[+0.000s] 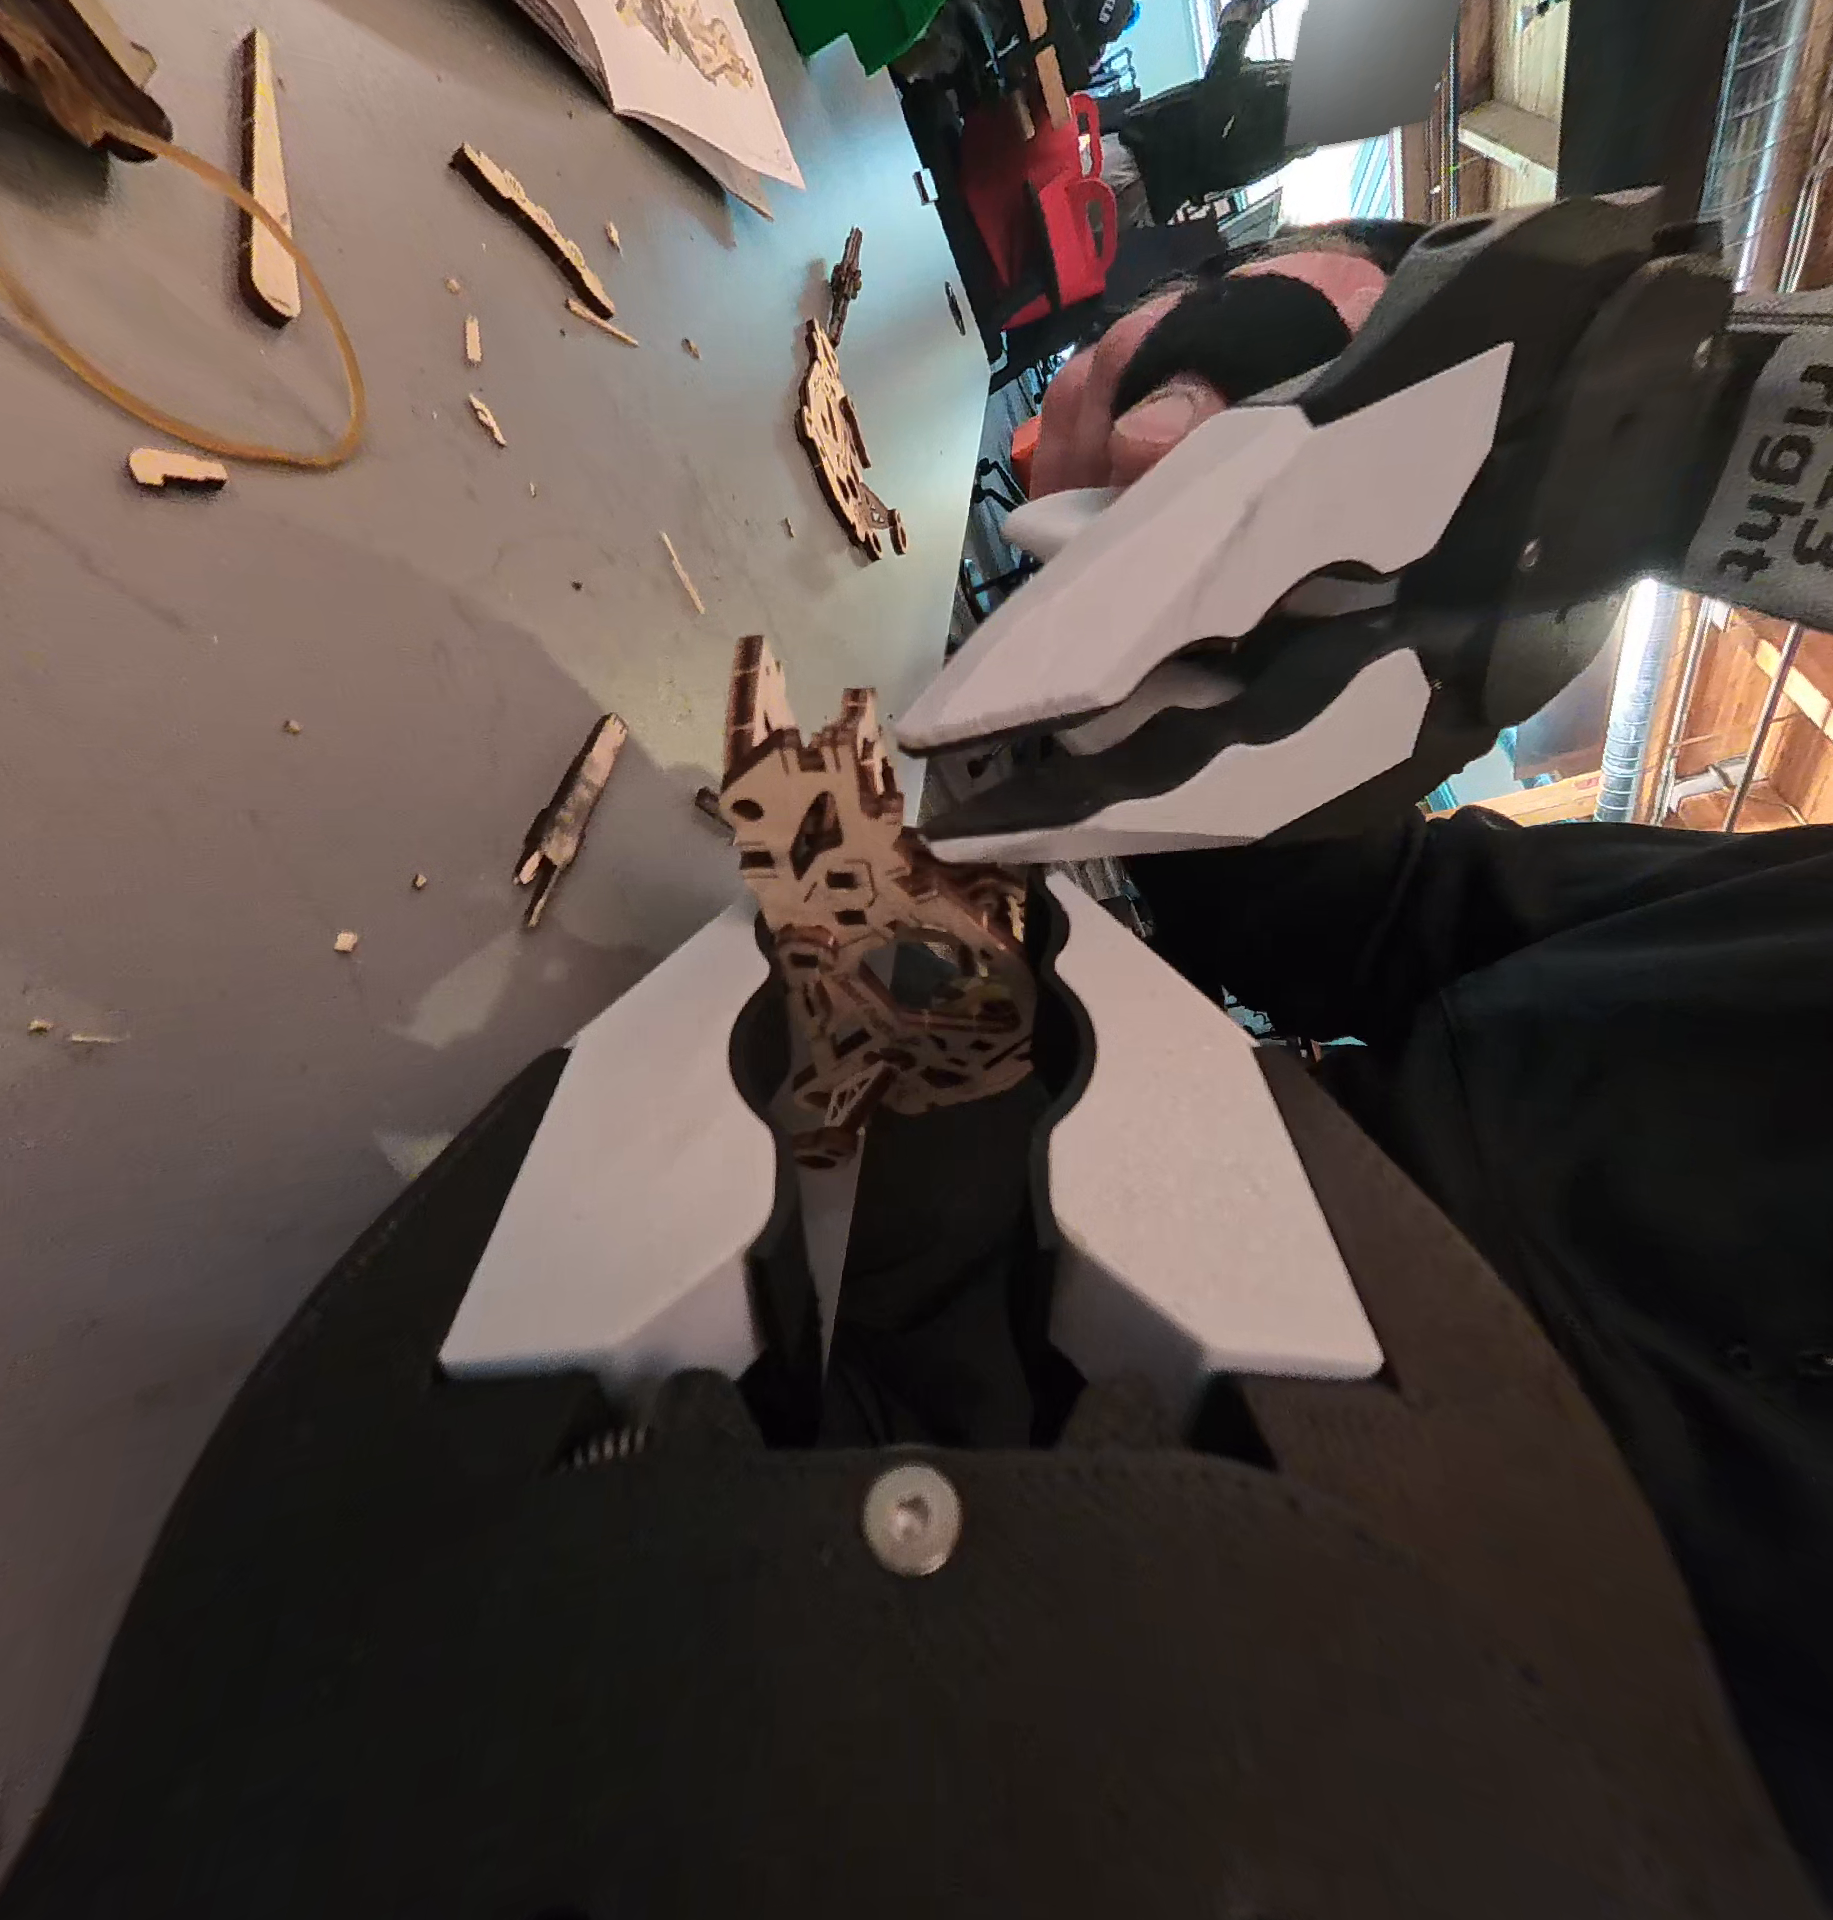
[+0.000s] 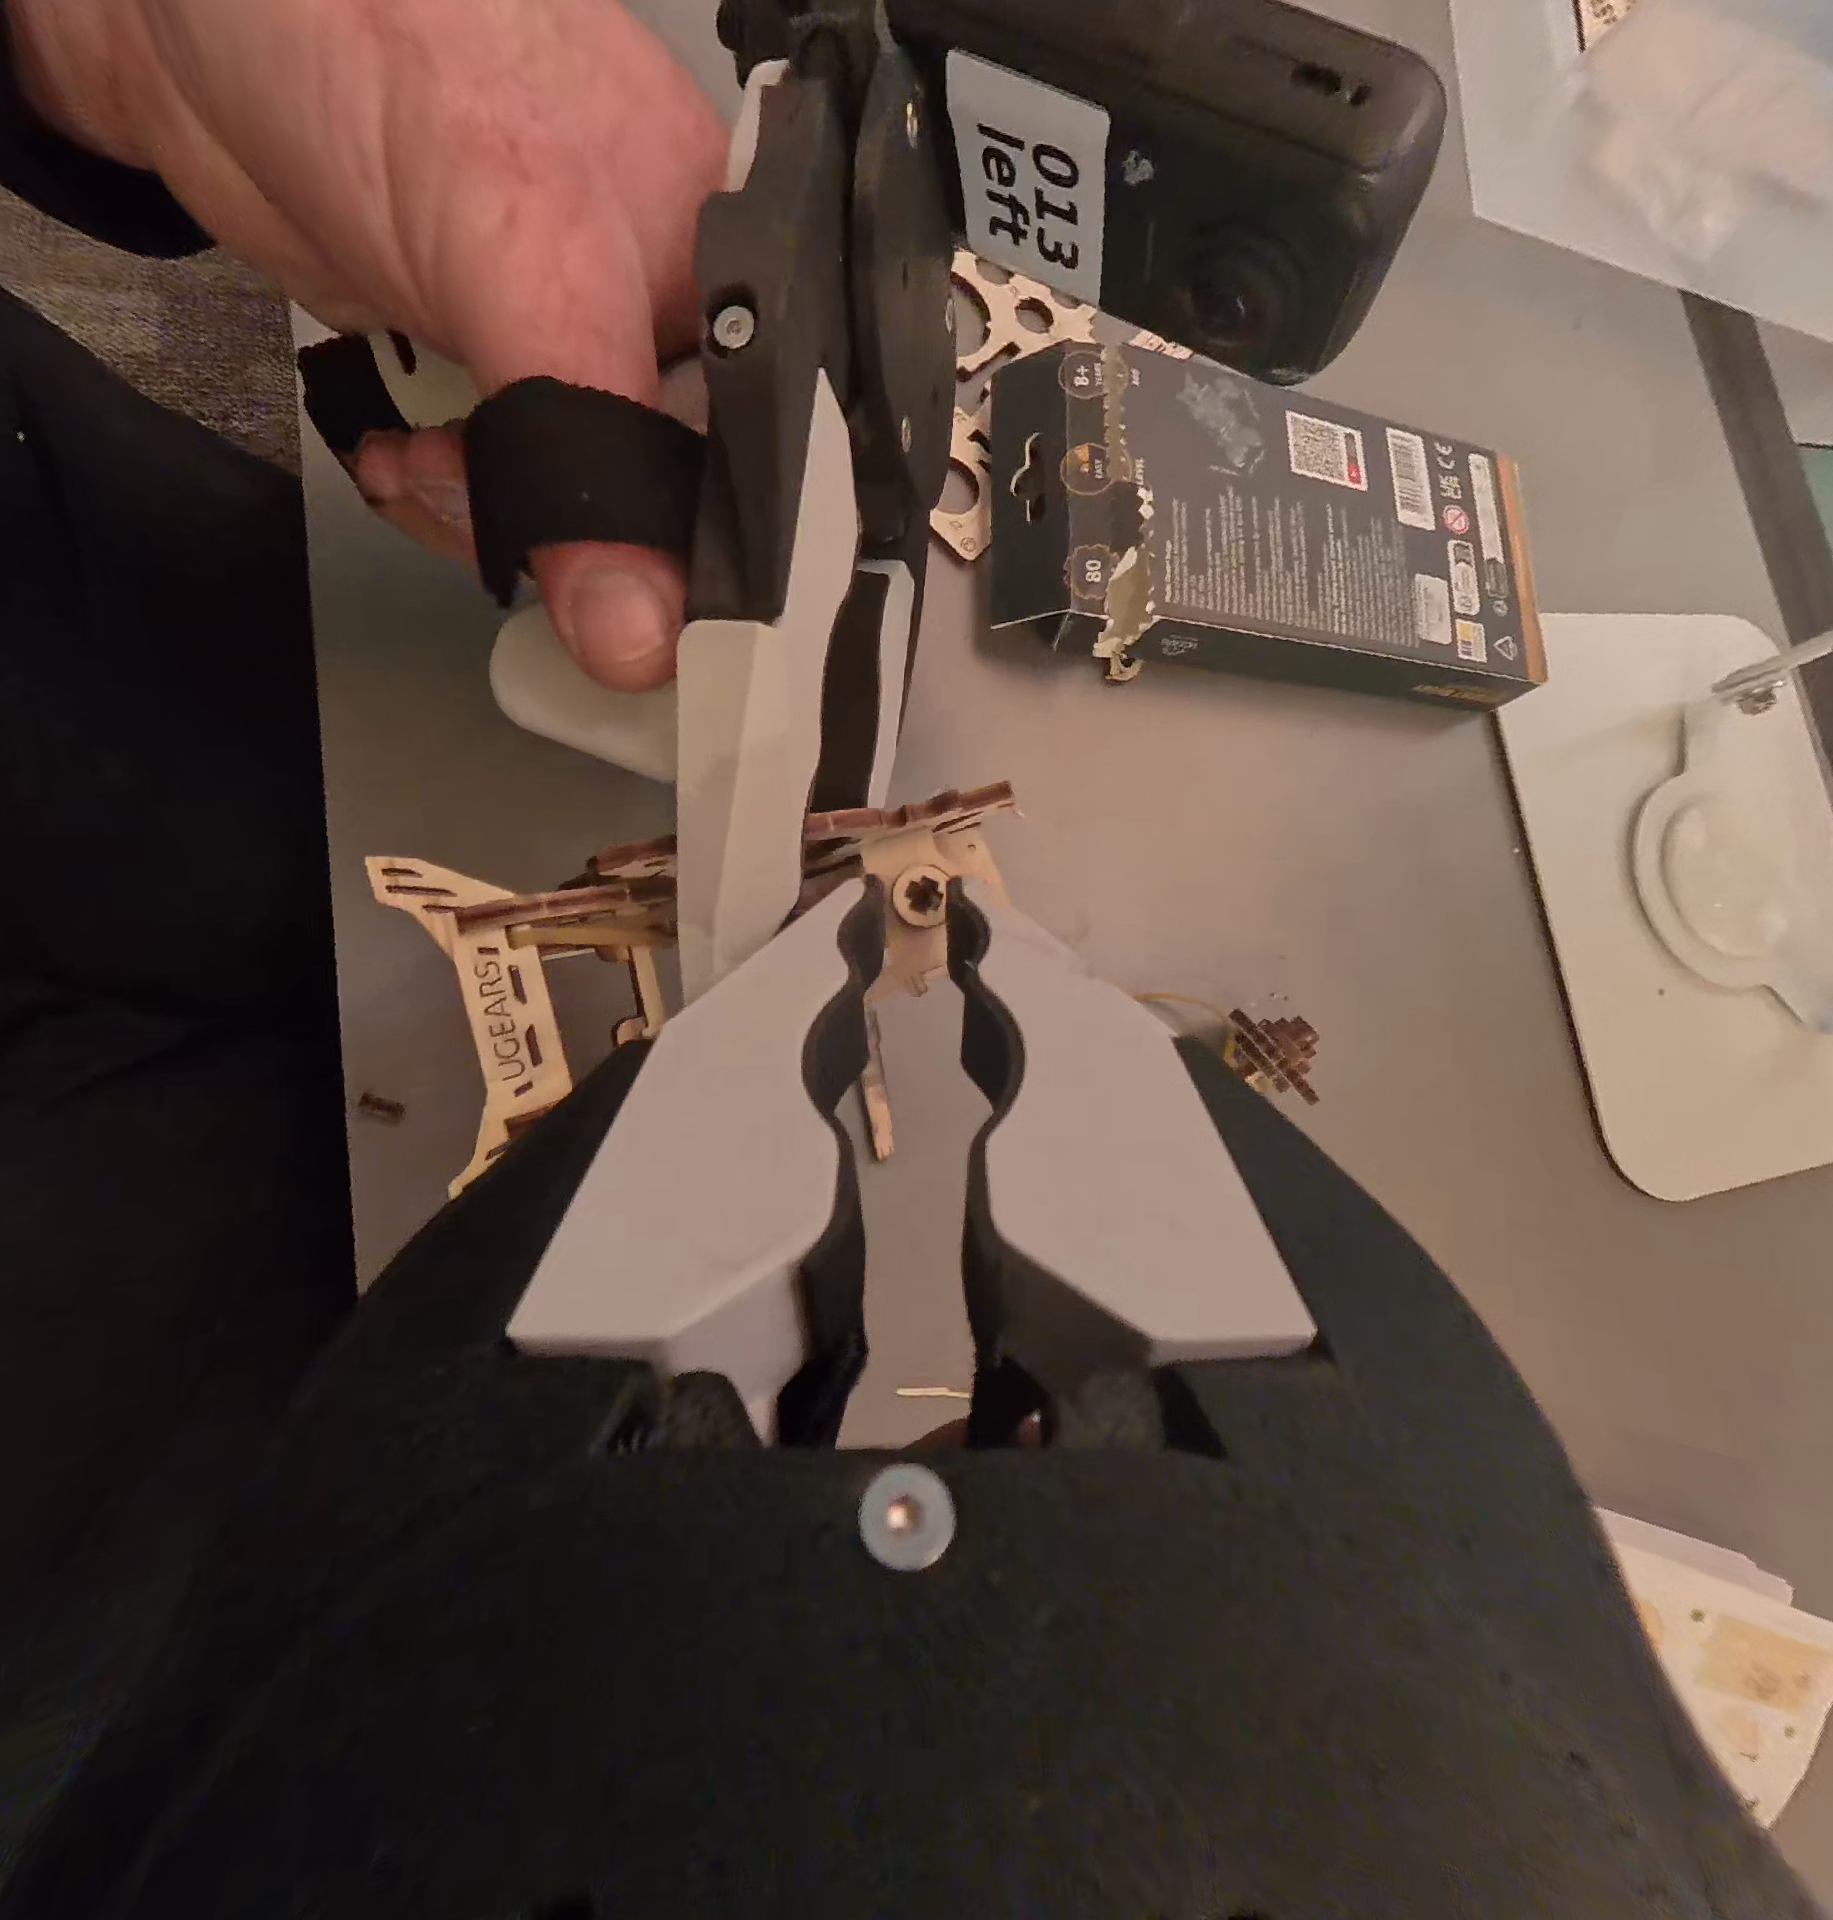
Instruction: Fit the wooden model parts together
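Wooden scraps and unused parts (image 1: 268,187) lie scattered toward the table's (image 1: 216,727) far-left edge, so by my judgement the build is only partway done. The left tool (image 1: 896,940) is clenched on the half-built model (image 1: 870,935), held in the air off the table's near edge. To its right, the right tool (image 2: 917,935) is nearly closed, grasping a small wooden part (image 2: 917,914) with a round hub, pressed against the model. Seating that part remains, and more after it.
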### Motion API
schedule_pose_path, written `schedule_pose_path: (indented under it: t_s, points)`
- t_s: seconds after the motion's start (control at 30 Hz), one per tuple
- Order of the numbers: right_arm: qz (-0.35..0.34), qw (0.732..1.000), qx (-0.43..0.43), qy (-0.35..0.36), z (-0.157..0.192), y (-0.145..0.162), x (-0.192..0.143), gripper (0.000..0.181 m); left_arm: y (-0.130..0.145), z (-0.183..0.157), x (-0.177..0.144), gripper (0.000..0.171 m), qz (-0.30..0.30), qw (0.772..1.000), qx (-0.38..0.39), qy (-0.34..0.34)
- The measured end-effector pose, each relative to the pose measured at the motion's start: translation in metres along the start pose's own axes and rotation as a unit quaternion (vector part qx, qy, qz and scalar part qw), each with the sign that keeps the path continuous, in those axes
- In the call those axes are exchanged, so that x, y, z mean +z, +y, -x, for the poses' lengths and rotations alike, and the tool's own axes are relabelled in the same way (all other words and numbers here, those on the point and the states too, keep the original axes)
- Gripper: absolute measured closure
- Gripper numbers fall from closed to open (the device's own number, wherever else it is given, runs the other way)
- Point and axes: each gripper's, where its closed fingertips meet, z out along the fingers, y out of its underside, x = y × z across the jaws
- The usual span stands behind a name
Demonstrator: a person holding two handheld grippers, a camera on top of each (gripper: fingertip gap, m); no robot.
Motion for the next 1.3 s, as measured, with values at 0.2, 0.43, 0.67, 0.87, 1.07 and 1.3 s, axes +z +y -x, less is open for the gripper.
schedule_pose_path:
  t_s: [0.2, 0.43, 0.67, 0.87, 1.07, 1.3]
  points:
    - [-0.002, 0.999, -0.038, -0.005, 0.000, -0.003, -0.002, 0.171, 0.002, 0.000, 0.002, 0.130, 0.007, 1.000, 0.003, -0.002]
    - [0.011, 0.995, -0.078, -0.061, 0.004, 0.003, -0.003, 0.170, 0.003, -0.002, 0.002, 0.130, 0.013, 1.000, 0.011, -0.005]
    - [0.011, 0.995, -0.083, -0.061, 0.004, 0.005, 0.000, 0.173, 0.004, -0.001, 0.004, 0.131, 0.017, 1.000, 0.013, -0.010]
    - [0.011, 0.997, -0.068, -0.042, 0.000, 0.002, 0.000, 0.174, 0.001, -0.001, 0.001, 0.131, 0.006, 1.000, 0.011, -0.008]
    - [0.028, 0.999, -0.019, -0.022, 0.001, 0.001, 0.001, 0.181, -0.002, 0.000, -0.001, 0.130, -0.002, 1.000, 0.011, -0.012]
    - [0.005, 1.000, 0.008, -0.026, -0.001, -0.005, -0.007, 0.175, -0.002, -0.001, 0.000, 0.131, -0.002, 1.000, 0.011, -0.011]
